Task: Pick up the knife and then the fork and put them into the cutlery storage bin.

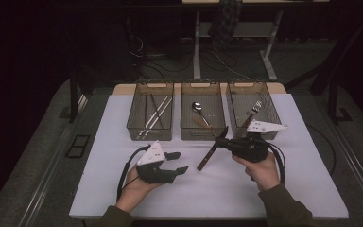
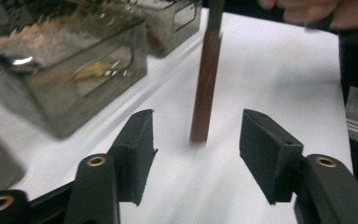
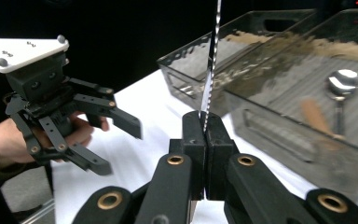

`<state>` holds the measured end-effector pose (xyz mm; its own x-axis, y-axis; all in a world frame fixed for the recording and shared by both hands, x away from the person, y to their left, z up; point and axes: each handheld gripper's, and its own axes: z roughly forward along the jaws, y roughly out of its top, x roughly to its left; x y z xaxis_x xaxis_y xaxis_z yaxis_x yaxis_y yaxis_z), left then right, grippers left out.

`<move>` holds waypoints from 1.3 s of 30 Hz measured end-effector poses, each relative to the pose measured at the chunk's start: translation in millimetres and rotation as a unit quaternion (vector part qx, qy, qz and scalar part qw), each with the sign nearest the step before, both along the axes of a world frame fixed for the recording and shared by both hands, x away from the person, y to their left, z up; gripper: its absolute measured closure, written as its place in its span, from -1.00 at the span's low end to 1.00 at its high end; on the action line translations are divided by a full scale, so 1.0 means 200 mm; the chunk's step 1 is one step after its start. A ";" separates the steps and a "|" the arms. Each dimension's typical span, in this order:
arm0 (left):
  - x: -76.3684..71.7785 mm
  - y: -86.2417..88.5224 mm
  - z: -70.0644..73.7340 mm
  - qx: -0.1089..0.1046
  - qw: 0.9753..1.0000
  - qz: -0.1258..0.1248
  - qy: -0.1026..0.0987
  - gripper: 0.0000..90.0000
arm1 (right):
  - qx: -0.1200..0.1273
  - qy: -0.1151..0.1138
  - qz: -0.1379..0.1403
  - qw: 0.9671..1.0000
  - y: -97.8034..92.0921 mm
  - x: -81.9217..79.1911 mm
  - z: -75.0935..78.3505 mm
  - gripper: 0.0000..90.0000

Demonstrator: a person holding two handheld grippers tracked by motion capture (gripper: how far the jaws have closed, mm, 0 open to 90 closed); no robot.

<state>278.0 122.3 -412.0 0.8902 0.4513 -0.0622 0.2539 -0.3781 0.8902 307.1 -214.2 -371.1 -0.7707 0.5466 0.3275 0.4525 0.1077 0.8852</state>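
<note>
Just in front of the middle bin (image 1: pixel 202 130), the right gripper (image 1: pixel 223 142) had its fingers (image 3: pixel 192 140) pressed together on a wooden-handled knife (image 1: pixel 207 158), blade pinched, handle slanting down toward the white worktop (image 1: pixel 264 189). Nearer the person from that bin, the left gripper (image 1: pixel 177 162) held its fingers (image 2: pixel 135 144) wide apart, empty, facing the handle.

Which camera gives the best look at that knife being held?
The high view: the whole knife shows, gripped by the right gripper. The left gripper view shows its brown handle, blurred; the right gripper view shows the thin blade edge.
</note>
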 end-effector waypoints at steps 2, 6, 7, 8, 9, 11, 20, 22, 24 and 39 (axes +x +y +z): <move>0.00 0.05 -0.02 0.000 1.000 0.001 0.005 -0.18 | -0.008 -0.007 -0.007 1.000 -0.03 0.00 0.02 0.97; -0.02 0.12 -0.05 -0.003 1.000 0.007 0.017 -0.37 | -0.022 -0.015 -0.024 0.999 -0.10 0.02 0.06 0.97; -0.02 0.13 -0.06 -0.003 1.000 0.008 0.022 -0.40 | -0.027 -0.017 -0.027 0.999 -0.12 0.02 0.06 0.97; -0.03 0.14 -0.07 -0.002 1.000 0.010 0.022 -0.45 | -0.032 -0.018 -0.032 0.999 -0.14 0.03 0.07 0.97; -0.03 0.15 -0.08 -0.001 1.000 0.011 0.023 -0.50 | -0.035 -0.018 -0.036 0.999 -0.17 0.03 0.08 0.97; -0.03 0.17 -0.09 -0.001 0.999 0.017 0.028 -0.62 | -0.038 -0.015 -0.043 0.998 -0.21 0.05 0.10 0.97; -0.02 0.24 -0.13 0.010 0.997 0.046 0.053 -1.00 | -0.029 -0.018 -0.094 0.995 -0.46 0.12 0.21 0.97; -0.02 0.24 -0.13 0.011 0.998 0.046 0.052 -1.00 | -0.033 -0.022 -0.104 0.994 -0.50 0.13 0.25 0.97; -0.02 0.23 -0.12 0.012 0.998 0.044 0.049 -1.00 | -0.032 -0.028 -0.113 0.993 -0.54 0.14 0.29 0.97; -0.03 0.21 -0.12 0.016 0.998 0.030 0.047 -1.00 | -0.092 -0.045 -0.188 0.977 -0.73 0.32 0.52 0.97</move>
<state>272.1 163.3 -436.4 0.8526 0.5063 -0.1294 0.3590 -0.3876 0.8490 371.5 -360.7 -267.1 -0.5244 0.8404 0.1369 0.4127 0.1102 0.9042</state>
